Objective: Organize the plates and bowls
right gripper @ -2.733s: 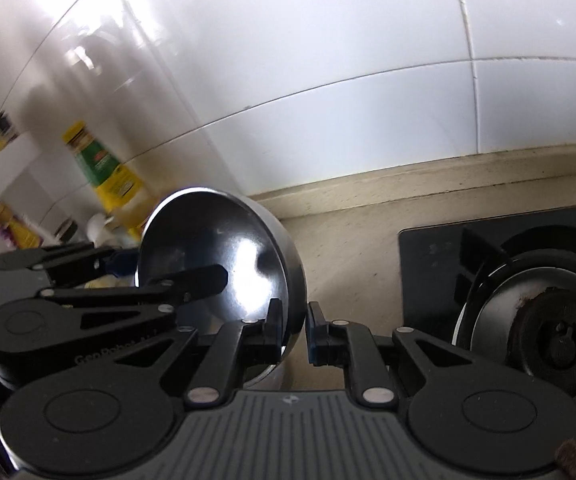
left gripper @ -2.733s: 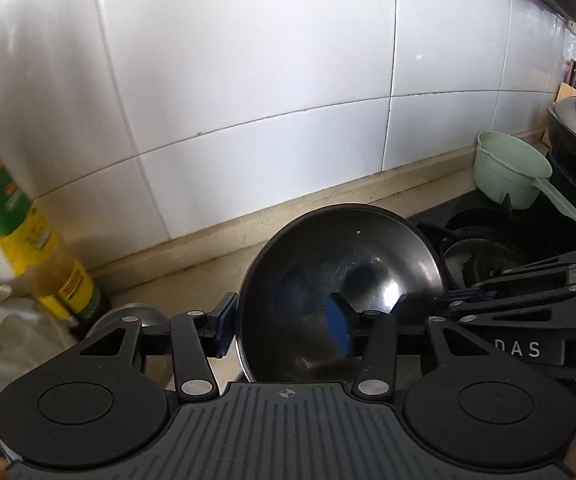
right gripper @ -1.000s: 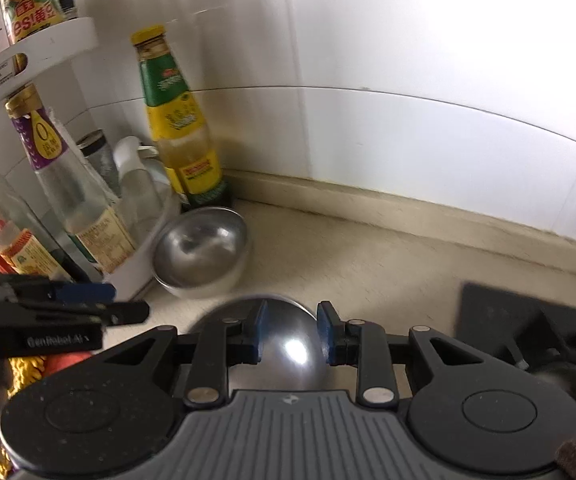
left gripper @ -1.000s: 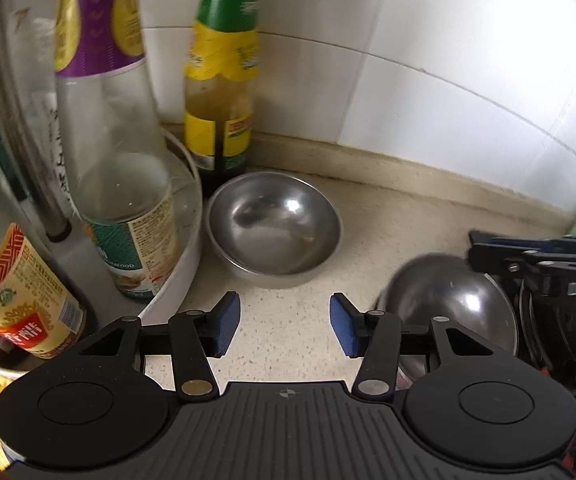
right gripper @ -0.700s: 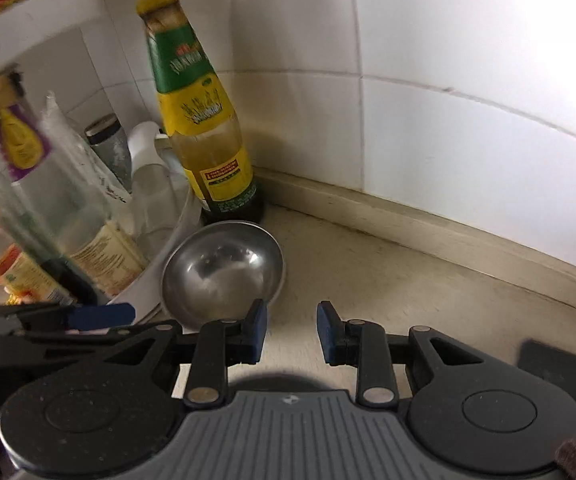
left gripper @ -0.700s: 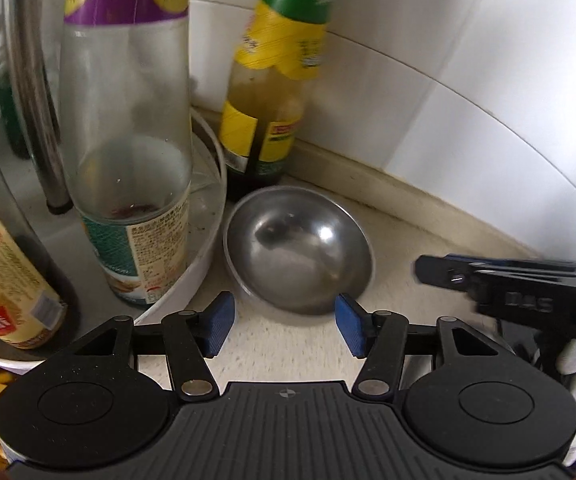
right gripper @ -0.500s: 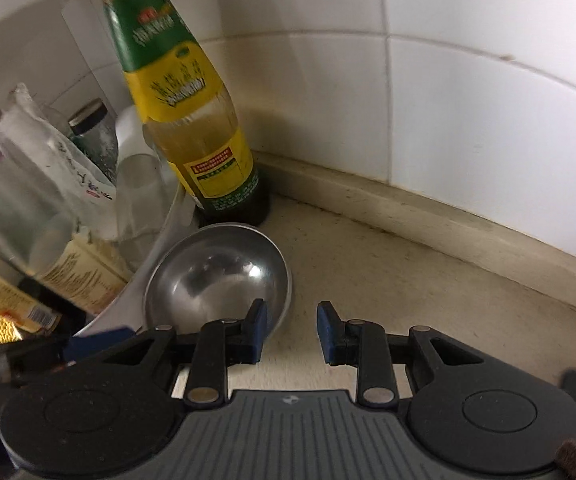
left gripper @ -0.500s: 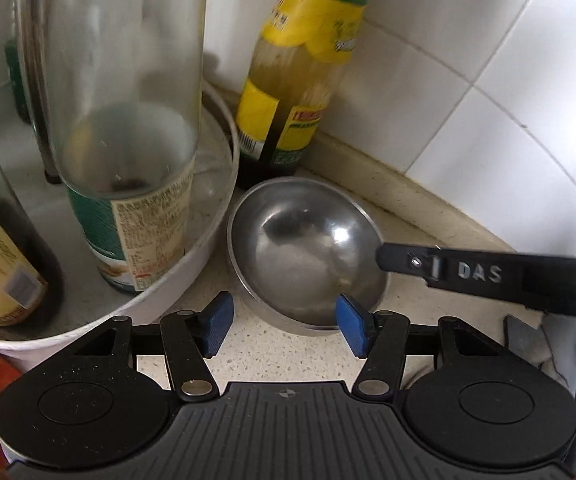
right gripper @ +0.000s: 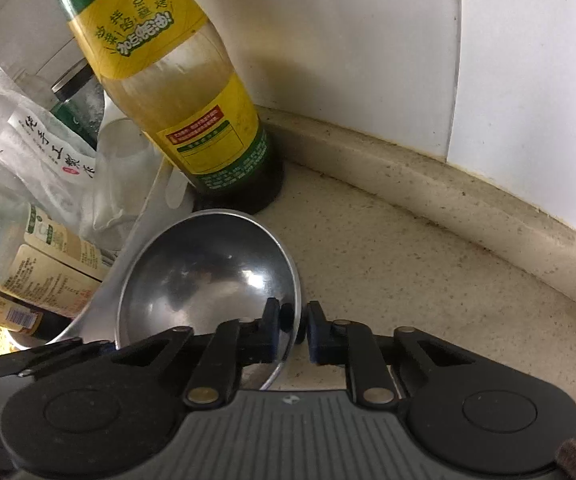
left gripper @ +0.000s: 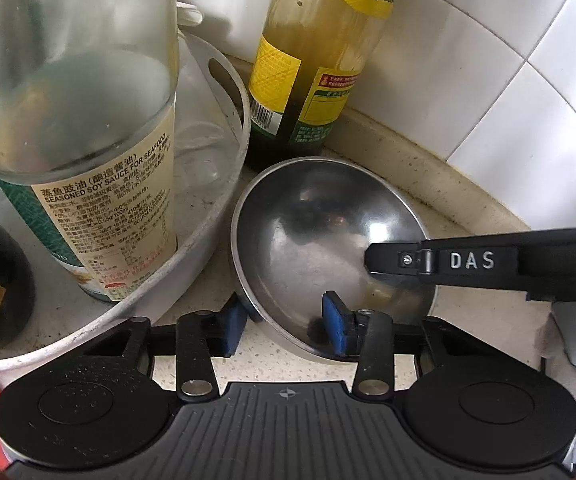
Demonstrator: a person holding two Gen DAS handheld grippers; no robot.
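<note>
A steel bowl (left gripper: 320,248) sits on the speckled counter in the corner, next to a white round rack and a yellow-labelled bottle. My left gripper (left gripper: 283,330) is open, its jaws straddling the bowl's near rim, one inside and one outside. My right gripper (right gripper: 294,330) is also open and straddles the right rim of the same bowl (right gripper: 207,276), left finger inside, right finger outside. In the left wrist view the right gripper's finger (left gripper: 468,262) reaches over the bowl from the right.
A white round rack (left gripper: 215,216) holding sauce bottles, one a soy sauce bottle (left gripper: 83,152), touches the bowl's left side. A yellow-labelled bottle (right gripper: 183,92) stands just behind the bowl. White tiled wall (right gripper: 488,60) and a beige backsplash ledge run behind.
Both grippers let go of the earlier bowl, moved left into the corner and closed in on this steel bowl; their jaws now straddle its rim.
</note>
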